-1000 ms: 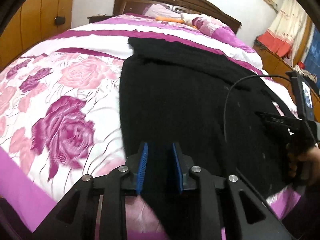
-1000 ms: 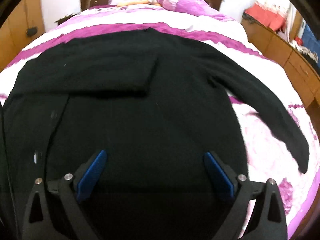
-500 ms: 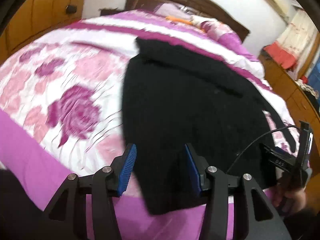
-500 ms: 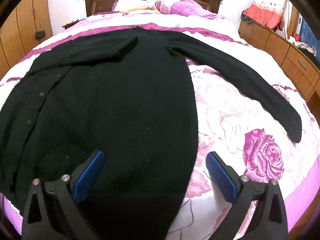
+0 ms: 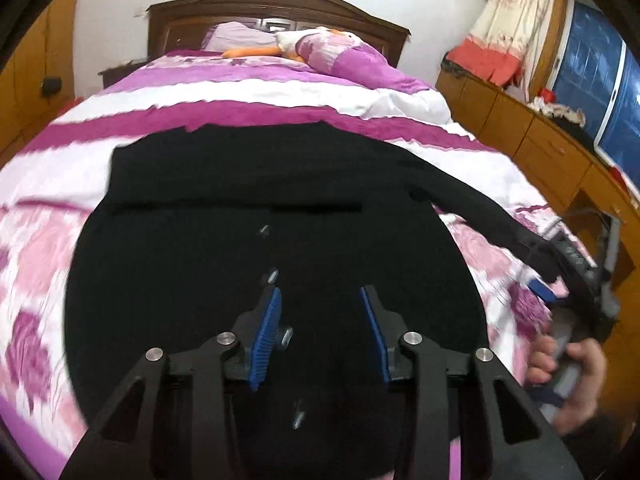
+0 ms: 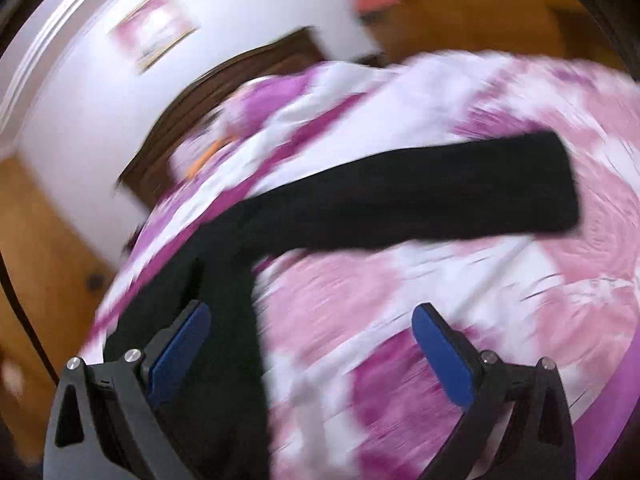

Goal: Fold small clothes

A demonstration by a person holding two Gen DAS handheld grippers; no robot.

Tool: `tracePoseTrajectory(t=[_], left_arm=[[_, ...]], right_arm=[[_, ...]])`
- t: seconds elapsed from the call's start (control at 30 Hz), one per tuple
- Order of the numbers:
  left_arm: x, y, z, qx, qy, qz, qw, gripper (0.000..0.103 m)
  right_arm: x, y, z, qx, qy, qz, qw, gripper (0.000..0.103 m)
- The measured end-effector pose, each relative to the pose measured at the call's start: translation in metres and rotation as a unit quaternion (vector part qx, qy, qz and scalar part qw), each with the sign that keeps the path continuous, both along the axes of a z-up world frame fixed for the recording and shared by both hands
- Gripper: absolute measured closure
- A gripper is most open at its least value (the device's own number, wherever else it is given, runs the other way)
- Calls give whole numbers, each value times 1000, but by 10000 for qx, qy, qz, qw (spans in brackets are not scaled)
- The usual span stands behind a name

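A black buttoned cardigan (image 5: pixel 260 280) lies flat on the pink floral bed cover (image 5: pixel 40 240). One sleeve (image 5: pixel 240 172) is folded across its chest, and the other sleeve (image 6: pixel 440 196) stretches out to the right over the cover. My left gripper (image 5: pixel 320 294) hovers above the cardigan's button line; its jaws are closing with nothing between them. My right gripper (image 6: pixel 312 312) is wide open and rolled over, above the cover beside the cardigan's side edge and short of the outstretched sleeve. In the left wrist view it shows blurred at the right, held by a hand (image 5: pixel 572 368).
A dark wooden headboard (image 5: pixel 280 4), pillows (image 5: pixel 340 56) and an orange-and-white soft toy (image 5: pixel 256 52) are at the far end of the bed. Wooden cabinets (image 5: pixel 520 128) run along the right side. A wooden wardrobe (image 5: pixel 24 80) stands at the left.
My left gripper let go at the cardigan's left edge, widened, rose and moved over its middle. My right gripper swung right off the cardigan's body and rolled, toward the outstretched sleeve.
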State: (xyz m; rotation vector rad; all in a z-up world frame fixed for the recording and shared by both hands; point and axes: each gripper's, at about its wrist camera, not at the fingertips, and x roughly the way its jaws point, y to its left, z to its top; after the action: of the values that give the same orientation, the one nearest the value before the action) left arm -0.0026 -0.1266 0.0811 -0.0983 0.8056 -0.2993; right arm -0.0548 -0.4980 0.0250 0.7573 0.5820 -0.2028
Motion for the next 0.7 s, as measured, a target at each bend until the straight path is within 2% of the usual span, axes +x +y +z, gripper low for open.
tracePoseTrajectory(t=[0.07,0.13,0.2,0.23,0.3,0.33,0.37,0.4,0.43,0.53,0.63,0.7], left_arm=[[27,-17,0,81,-35,-159,9998,69],[65,-38,1,345,-111,-436,9984,69],[100,-49,-4,730,-156,-414,9964,69],[120,-54,-9,884,-87,-373,9953,69],[162,-63,-25,993,294,-379,9939,78],[177,-65,-34,943,526,-383,9934,87],[196,-67,-45,833,818,-348,9926,88],[204,-69,-51,755,910,-284,9926,88],[210,-69,-56,656,914,-201,9934,88],[220,-71,-64,210,821,-11,9964,88],[235,-82,-63,173,783,-89,9967,88],[242,-91,-61,225,703,-158,9972,88]], right_arm=[[-5,-33,-7,334,299,-648,9969,1],[-17,-51,-6,80,677,-1348,9885,1],[-27,-71,-2,-290,1068,-2062,9722,1],[-33,-83,-1,-319,1123,-2284,9665,1],[-39,-110,-5,-178,1049,-2502,9623,1],[-41,-125,-10,0,966,-2495,9635,1],[-40,-141,-17,355,725,-2353,9686,0],[-38,-151,-24,653,521,-2214,9716,0],[-34,-160,-27,859,343,-2089,9736,0],[-18,-180,-30,878,82,-1507,9846,3],[11,-190,-36,1172,-106,-679,9907,18],[33,-190,-39,1392,-81,-166,9901,39]])
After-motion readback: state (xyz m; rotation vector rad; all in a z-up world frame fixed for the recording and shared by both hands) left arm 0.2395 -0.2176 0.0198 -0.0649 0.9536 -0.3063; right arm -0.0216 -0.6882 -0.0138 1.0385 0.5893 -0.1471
